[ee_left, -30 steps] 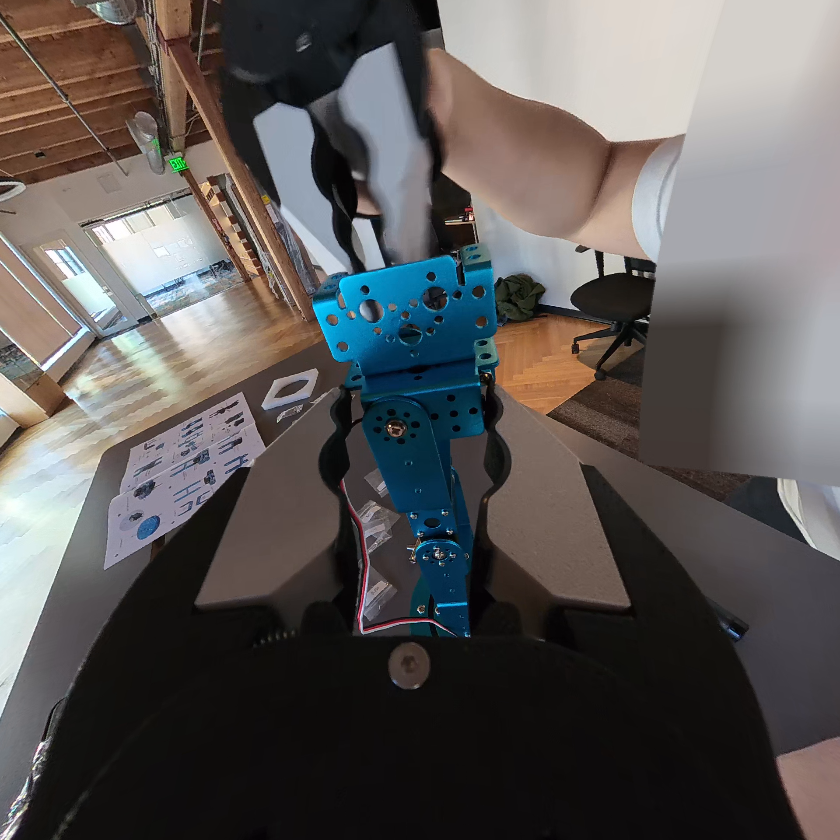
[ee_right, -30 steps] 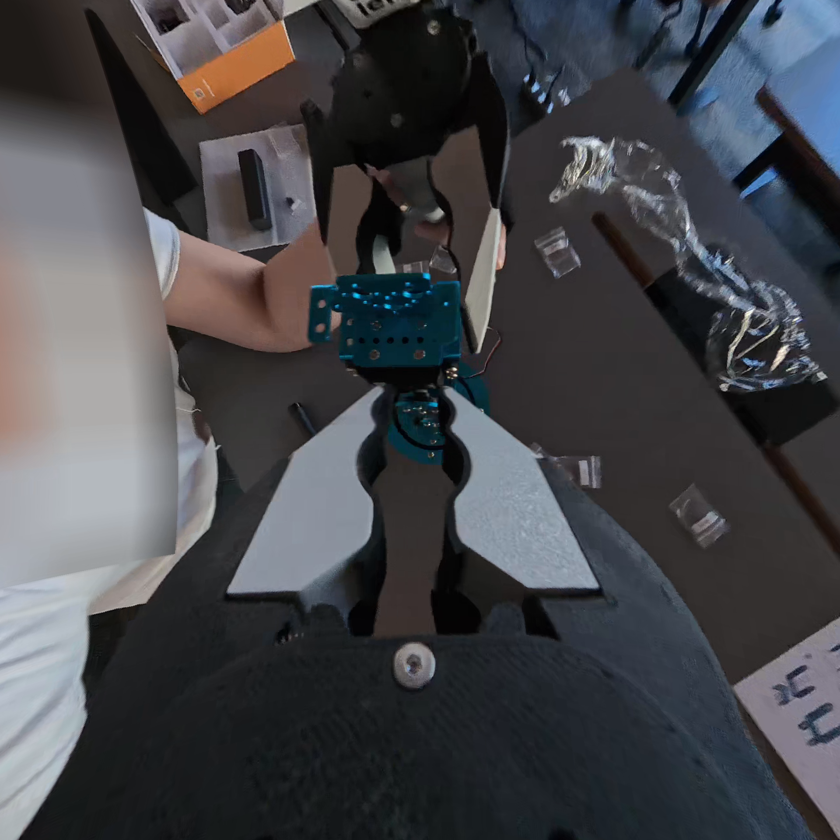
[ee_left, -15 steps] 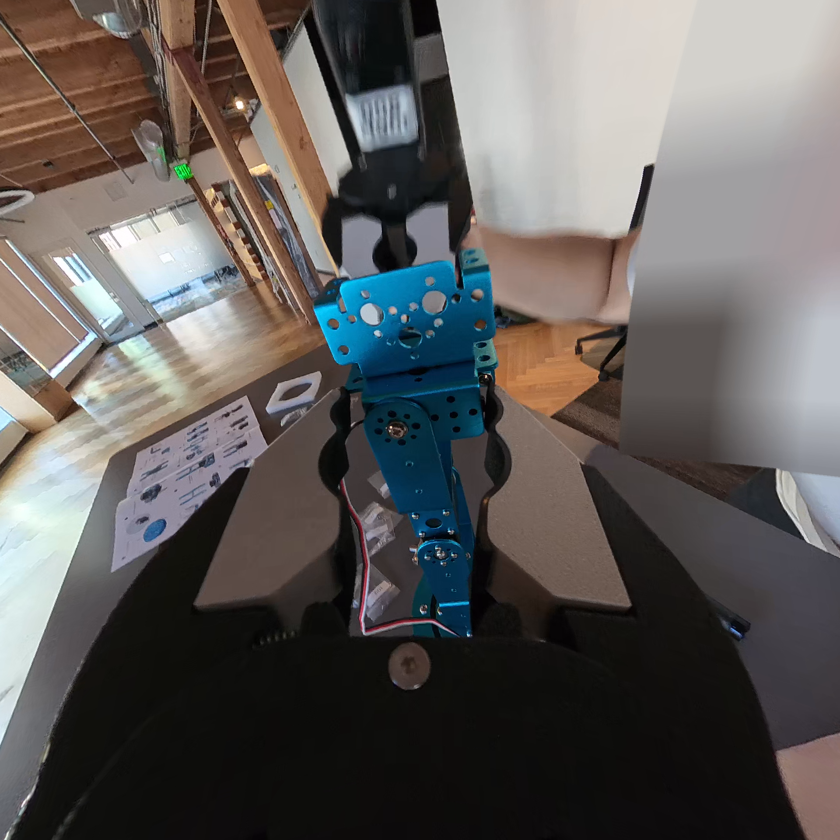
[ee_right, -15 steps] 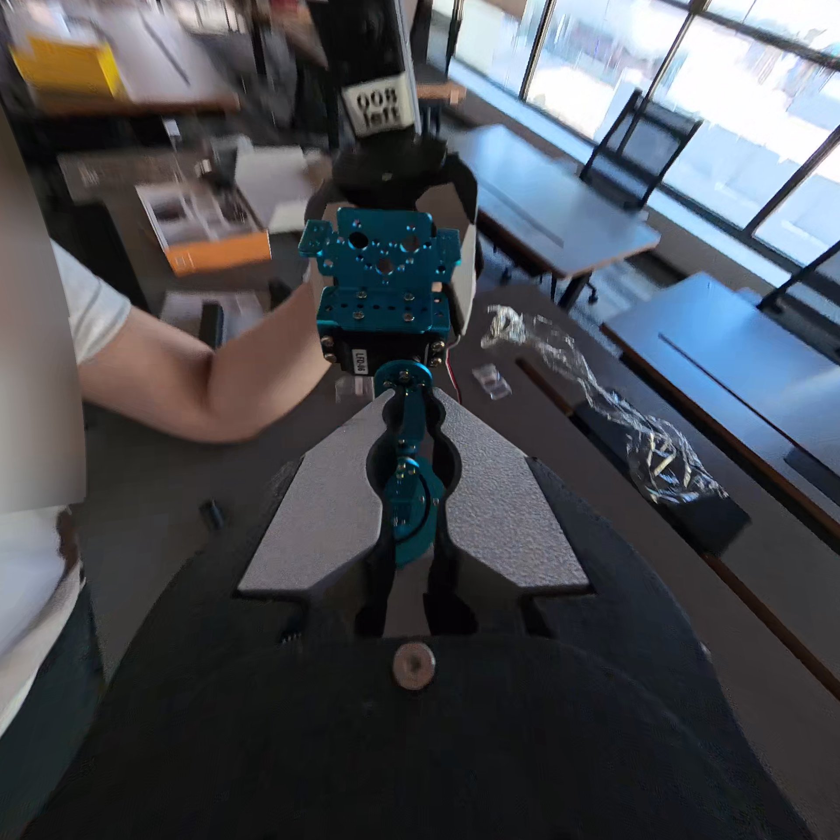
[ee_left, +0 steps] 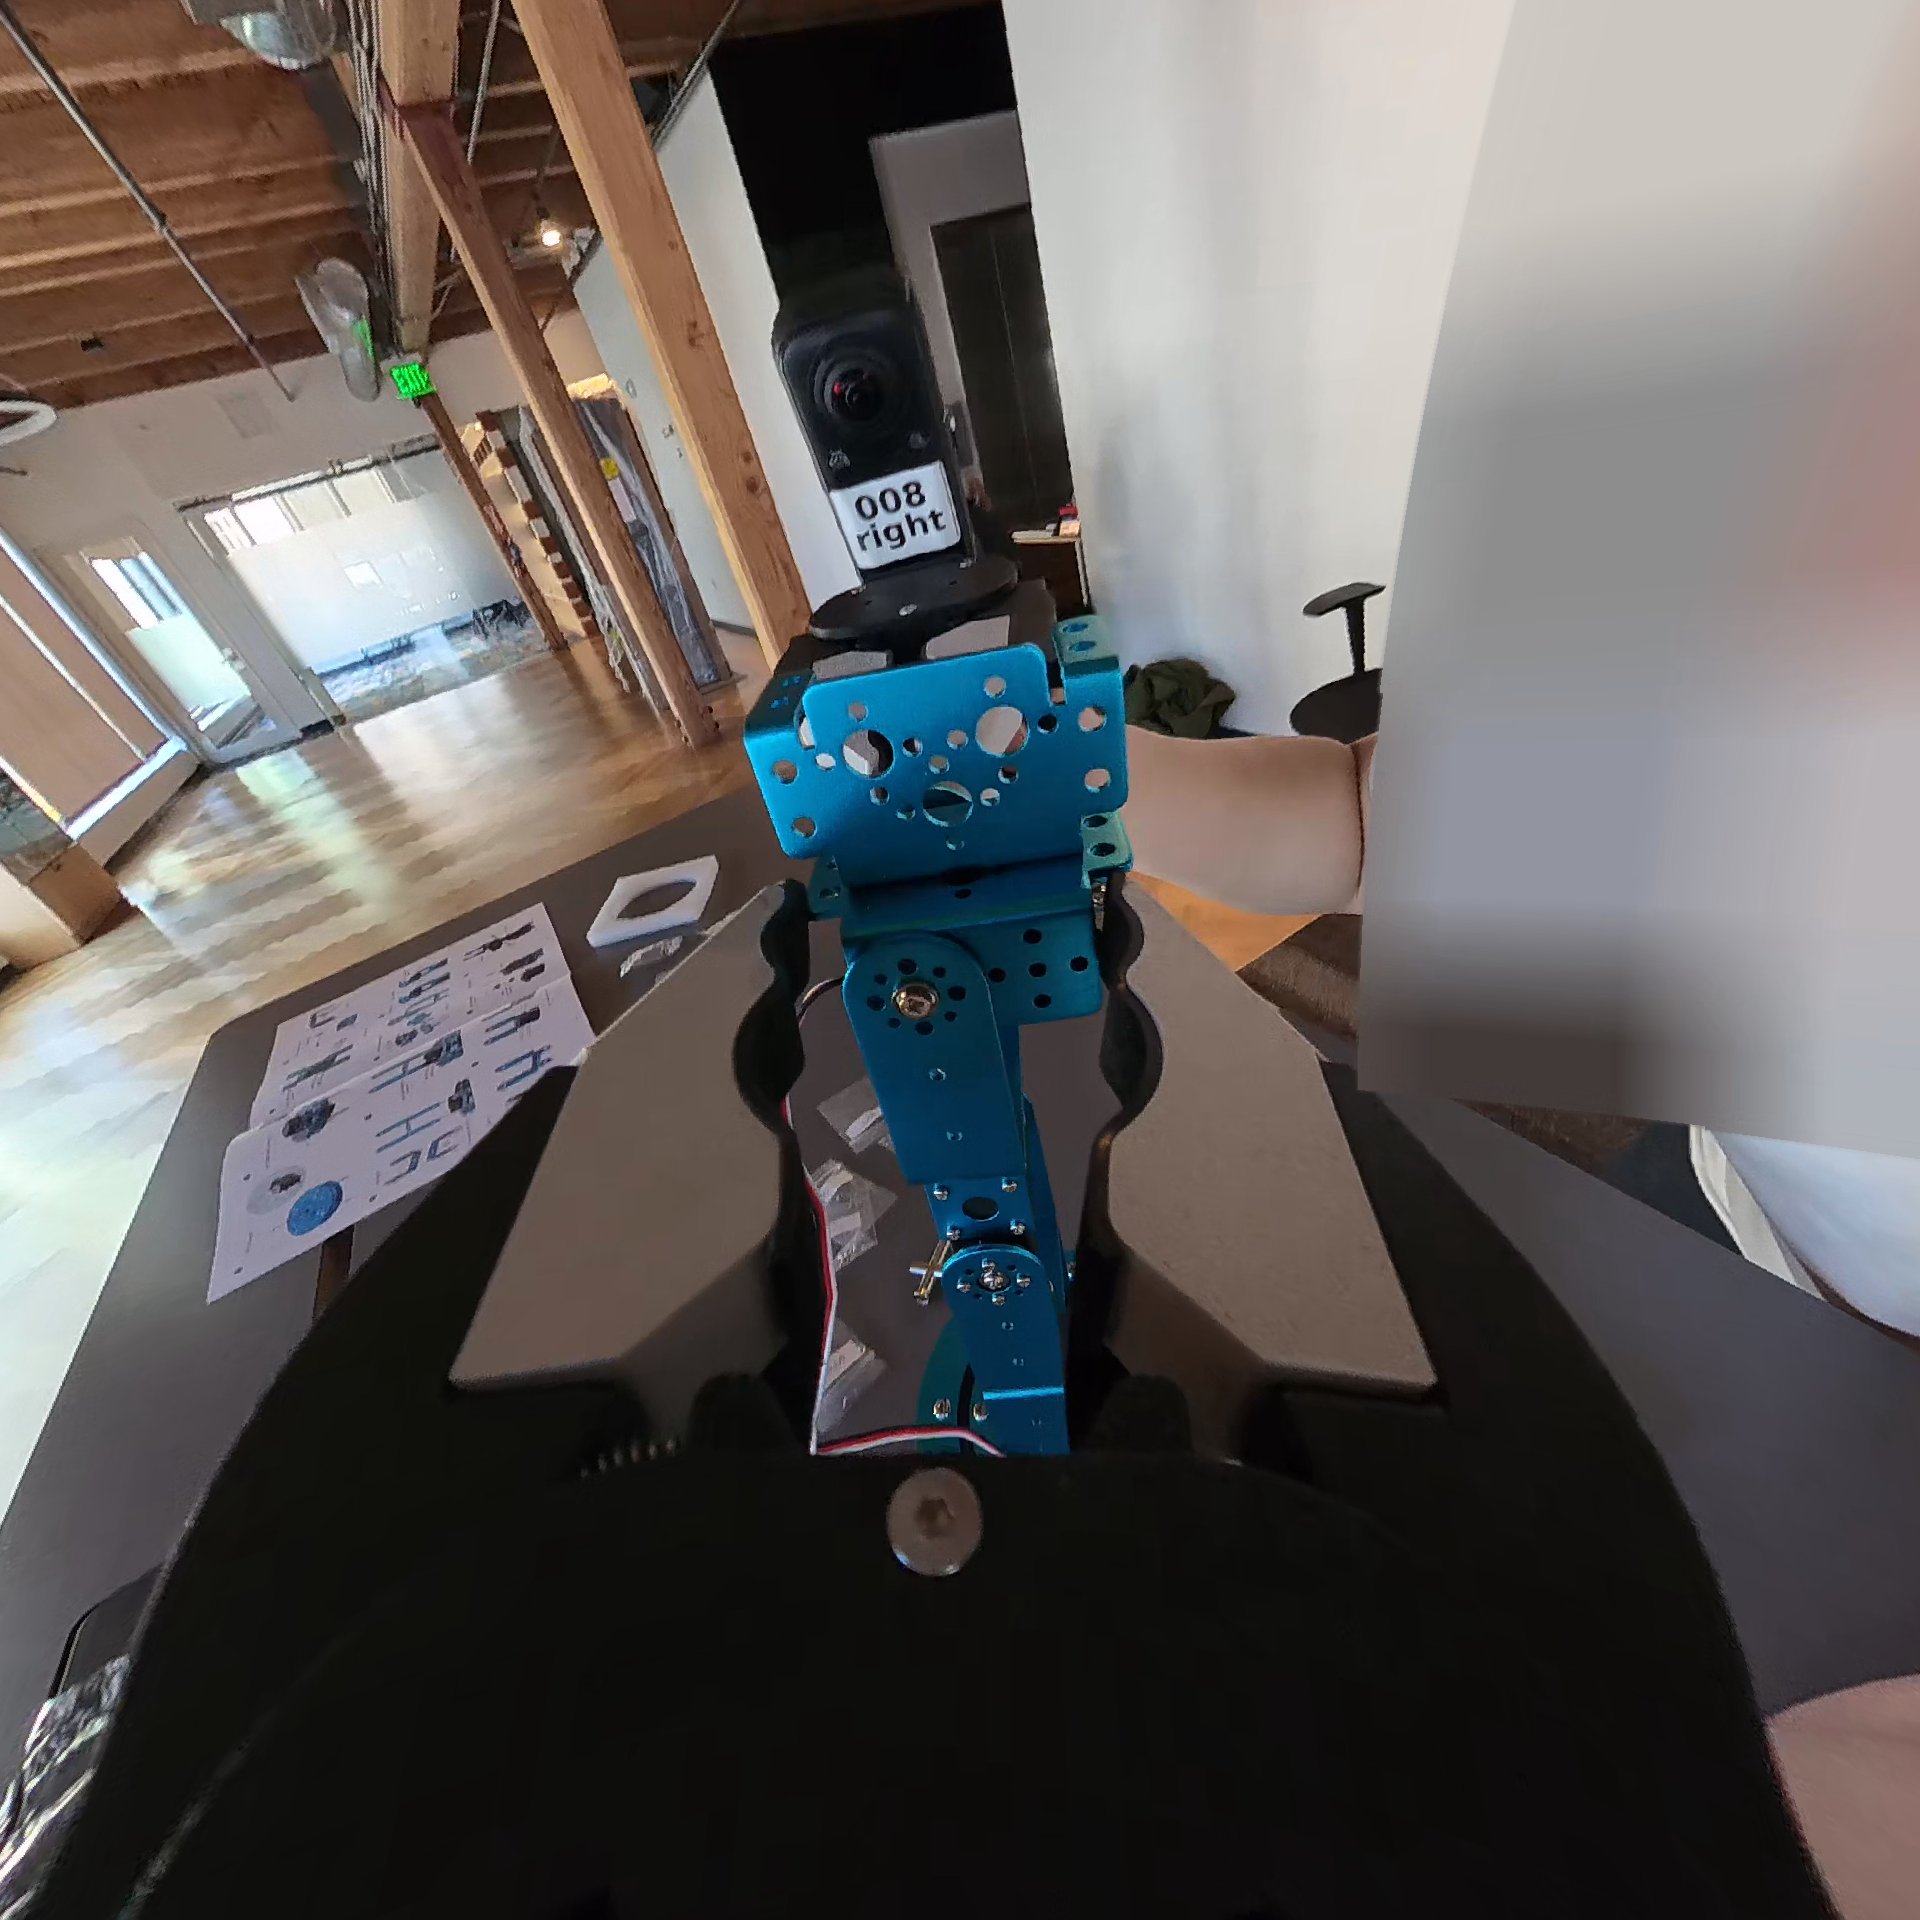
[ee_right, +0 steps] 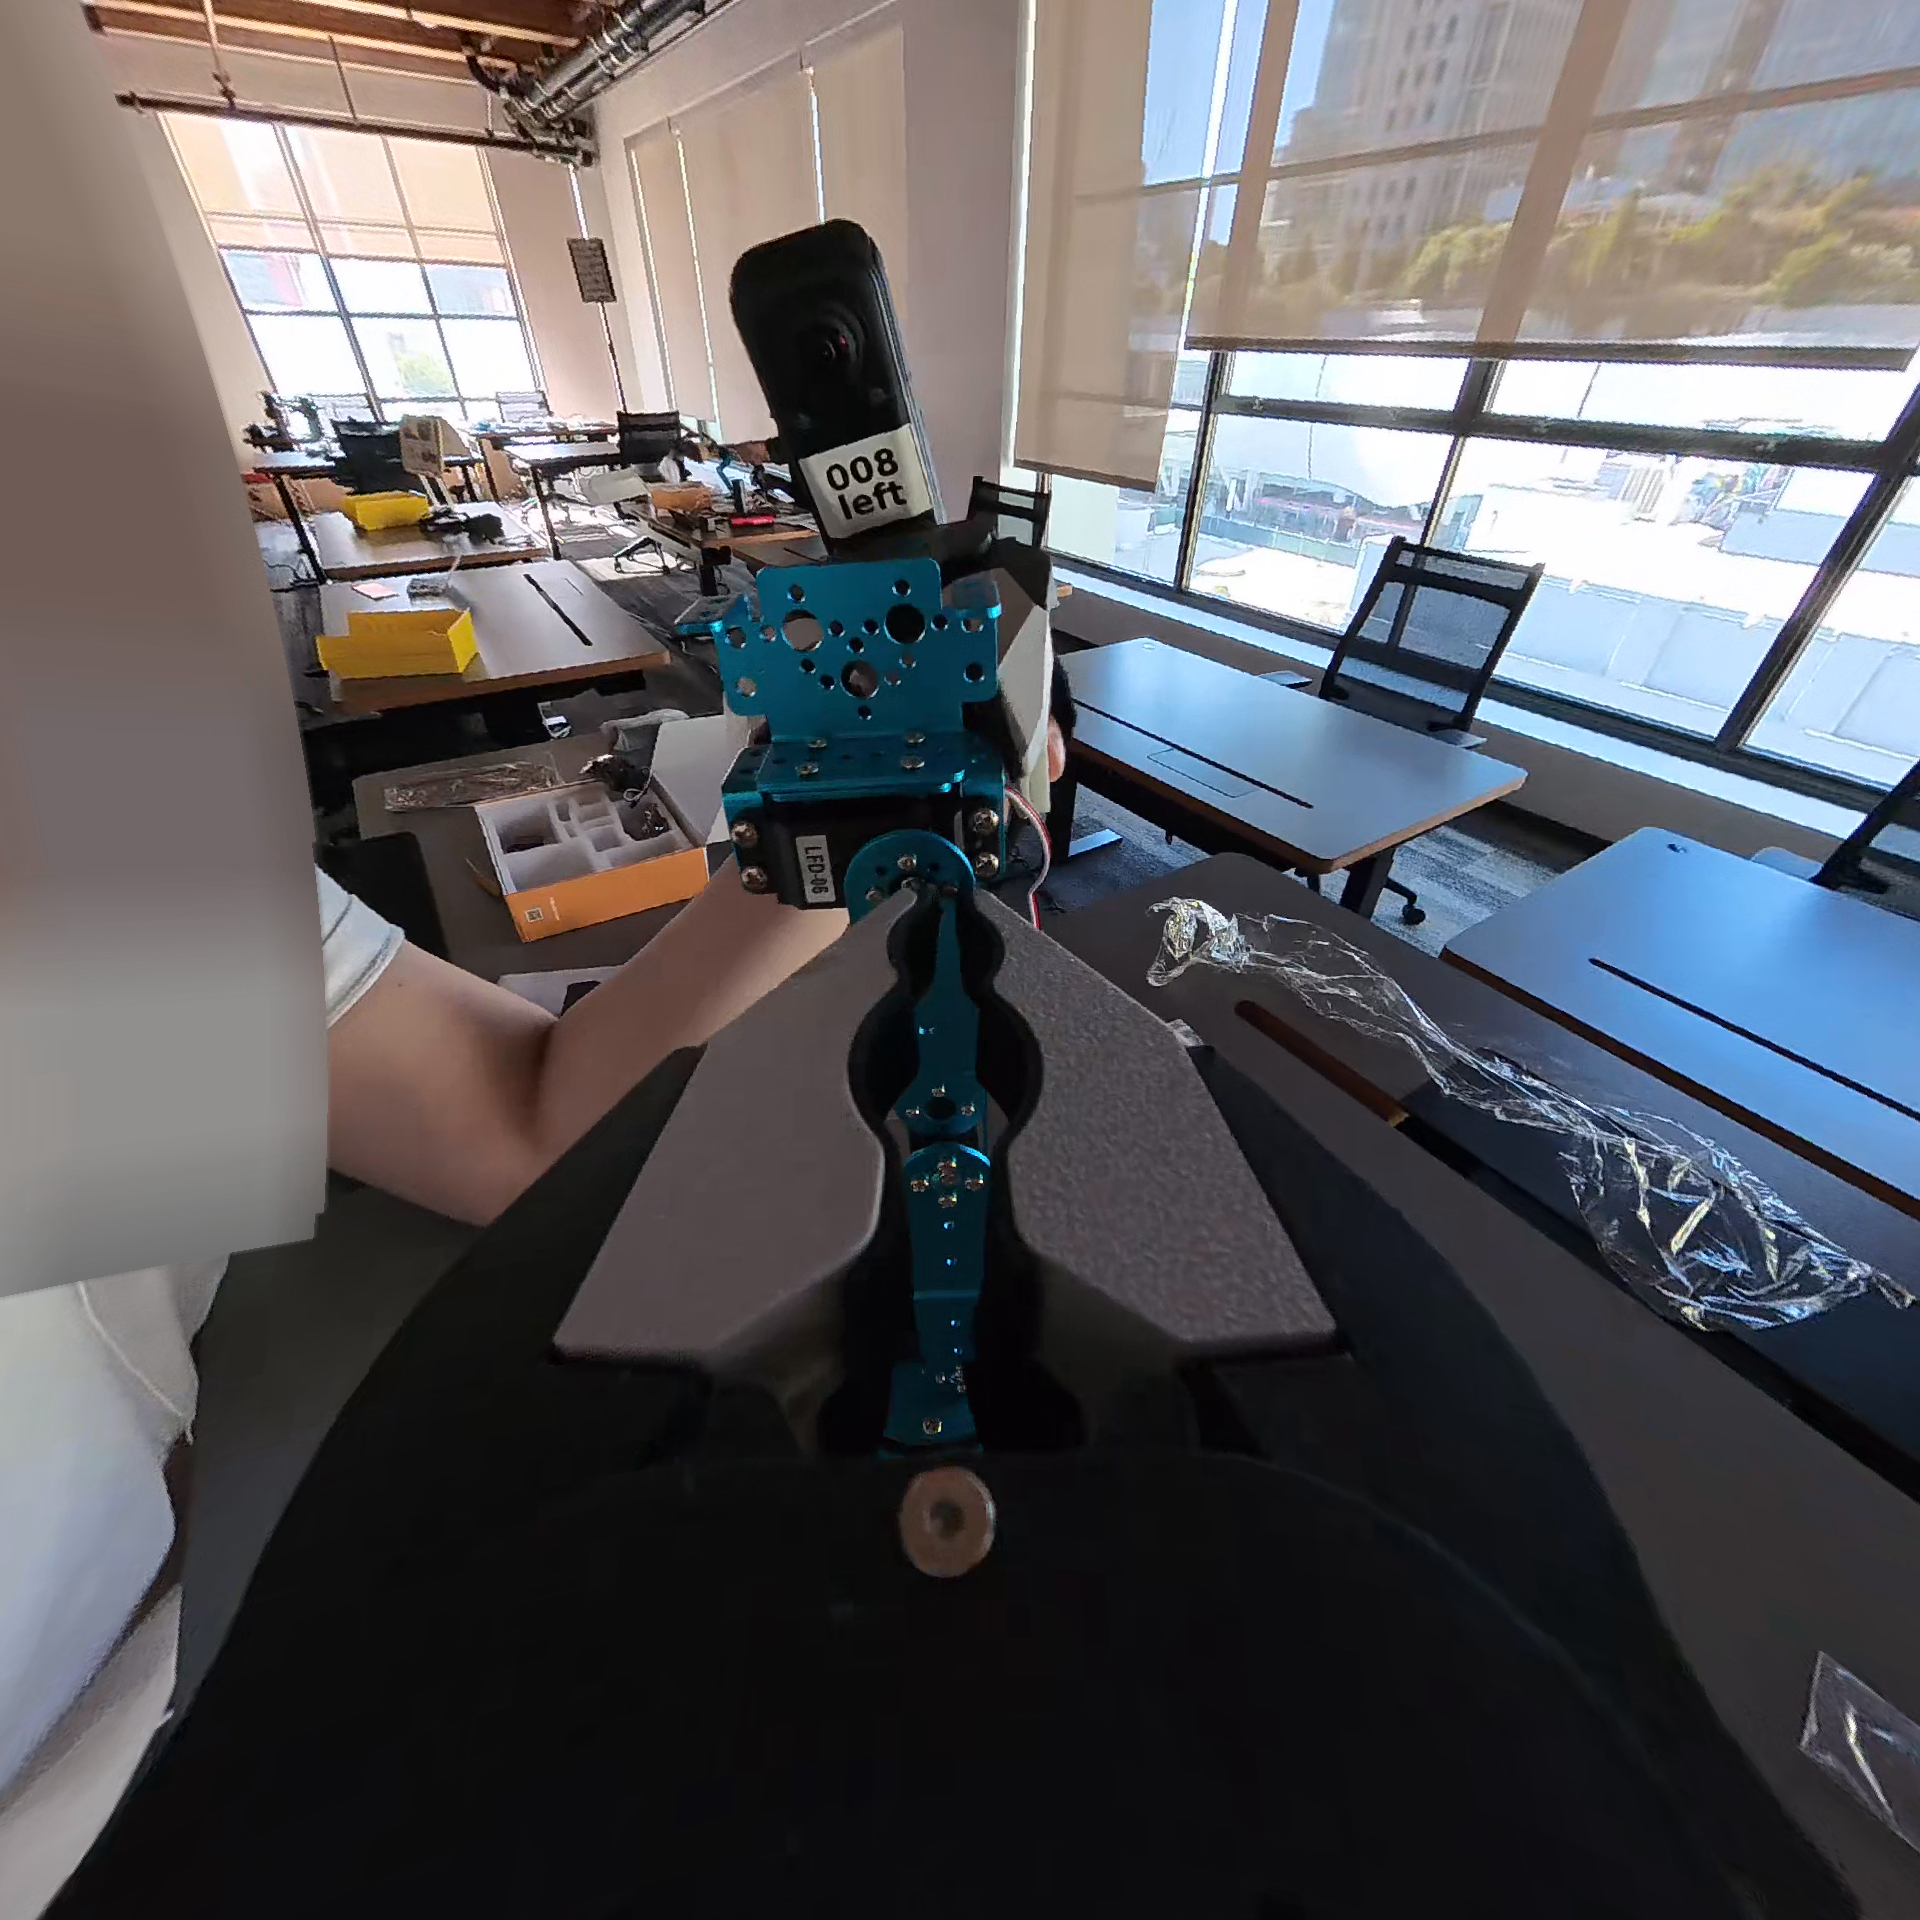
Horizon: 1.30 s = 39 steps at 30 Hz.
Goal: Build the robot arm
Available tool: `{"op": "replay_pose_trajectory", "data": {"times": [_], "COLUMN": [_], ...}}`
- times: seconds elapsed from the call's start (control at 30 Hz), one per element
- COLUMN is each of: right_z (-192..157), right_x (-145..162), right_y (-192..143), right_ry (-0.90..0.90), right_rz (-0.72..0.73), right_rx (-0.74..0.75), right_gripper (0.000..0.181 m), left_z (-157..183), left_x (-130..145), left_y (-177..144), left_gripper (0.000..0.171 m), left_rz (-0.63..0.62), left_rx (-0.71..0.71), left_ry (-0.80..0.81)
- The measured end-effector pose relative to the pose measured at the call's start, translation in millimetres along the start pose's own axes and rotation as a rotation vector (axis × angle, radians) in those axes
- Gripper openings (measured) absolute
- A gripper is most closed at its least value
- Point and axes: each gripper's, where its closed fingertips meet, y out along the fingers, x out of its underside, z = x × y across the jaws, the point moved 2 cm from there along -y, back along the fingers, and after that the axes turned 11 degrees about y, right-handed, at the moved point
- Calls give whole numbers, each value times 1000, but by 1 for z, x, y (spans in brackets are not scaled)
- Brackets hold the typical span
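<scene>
A blue metal servo-bracket assembly [ee_left: 940,790] stands upright between both grippers, above a dark table. My left gripper [ee_left: 951,914] is shut on its black servo body just under the perforated top bracket; a red-white-black wire [ee_left: 821,1226] hangs down between the fingers. My right gripper [ee_right: 940,906] is shut on the narrow blue link arm [ee_right: 940,1101] below the servo [ee_right: 862,831]. The two grippers face each other across the assembly. The right gripper's camera [ee_left: 857,405] shows behind the bracket in the left wrist view, and the left gripper's camera [ee_right: 821,353] shows in the right wrist view.
Printed instruction sheets [ee_left: 405,1081], a white foam piece [ee_left: 655,894] and small clear bags [ee_left: 857,1112] lie on the dark table [ee_left: 1662,1299]. Crumpled clear wrap [ee_right: 1558,1132] lies right. An orange box with a white insert [ee_right: 592,842] stands left. A person's arm [ee_right: 499,1060] reaches in. The tips of both grippers are at nearly the same place.
My right gripper has swung from looking down on the assembly, open, to level with it, and has shut on the blue link arm. My left gripper has kept its hold.
</scene>
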Motion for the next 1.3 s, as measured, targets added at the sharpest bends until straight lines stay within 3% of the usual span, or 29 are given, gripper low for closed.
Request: {"op": "replay_pose_trajectory", "data": {"times": [0.03, 0.33, 0.5, 0.57, 0.7, 0.8, 1.0, 1.3], "right_z": [0, -3, -3, 1, -3, -3, -4, 0], "right_x": [0, -1, -2, -4, -6, -3, -7, 3], "right_y": [0, 1, 0, -2, -5, -7, -10, -4], "right_ry": [1, -83, -45, -24, 12, 16, -28, -96], "right_rz": [-6, -56, -62, -17, 83, 135, 204, 126], "right_rx": [11, 155, 101, 103, 49, 51, 32, 79], "right_gripper": [2, 1, 4, 15, 20, 18, 2, 4], "left_z": [0, 0, 2, -1, -5, -5, -4, -8], "left_x": [0, 0, 0, -3, -18, -10, -2, 6], "left_y": [0, 1, -5, -21, -51, -45, -27, -33], "left_gripper": [55, 55, 56, 61, 23, 0, 0, 5], "left_rz": [-11, -30, 1, 48, 206, 141, 33, -39], "left_rx": [-4, -6, -11, -53, -86, -86, -89, -135], "left_ry": [3, 6, 38, 44, 12, 39, 88, 38]}}
